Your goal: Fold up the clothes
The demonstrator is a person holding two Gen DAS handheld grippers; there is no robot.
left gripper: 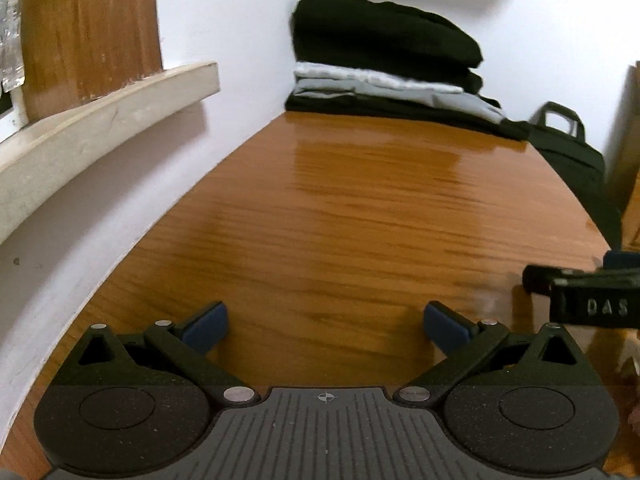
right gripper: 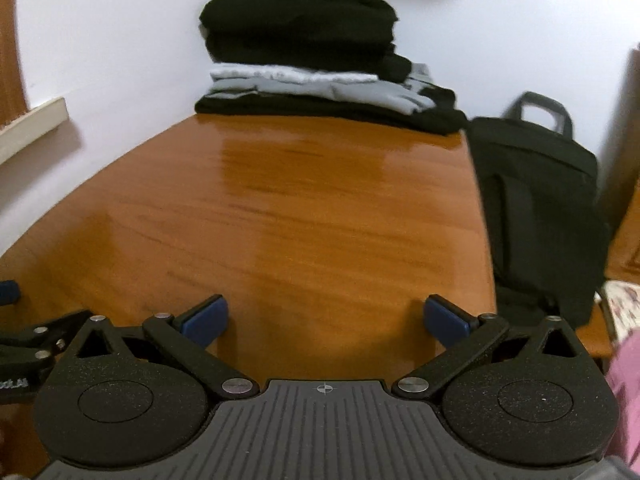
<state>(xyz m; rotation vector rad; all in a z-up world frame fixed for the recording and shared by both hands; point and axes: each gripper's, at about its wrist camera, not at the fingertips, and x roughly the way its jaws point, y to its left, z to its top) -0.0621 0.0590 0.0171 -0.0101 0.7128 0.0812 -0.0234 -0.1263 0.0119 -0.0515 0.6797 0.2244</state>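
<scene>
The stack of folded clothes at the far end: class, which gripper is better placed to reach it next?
Neither clearly. The left hand-held gripper and the right are both open, empty, side by side, facing the stack across bare table.

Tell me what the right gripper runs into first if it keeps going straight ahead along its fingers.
The right gripper, jaws open and empty, points across bare table toward the stack of folded clothes at the far end. Nothing lies between, so the stack would probably be met first, though depth is hard to judge.
</scene>
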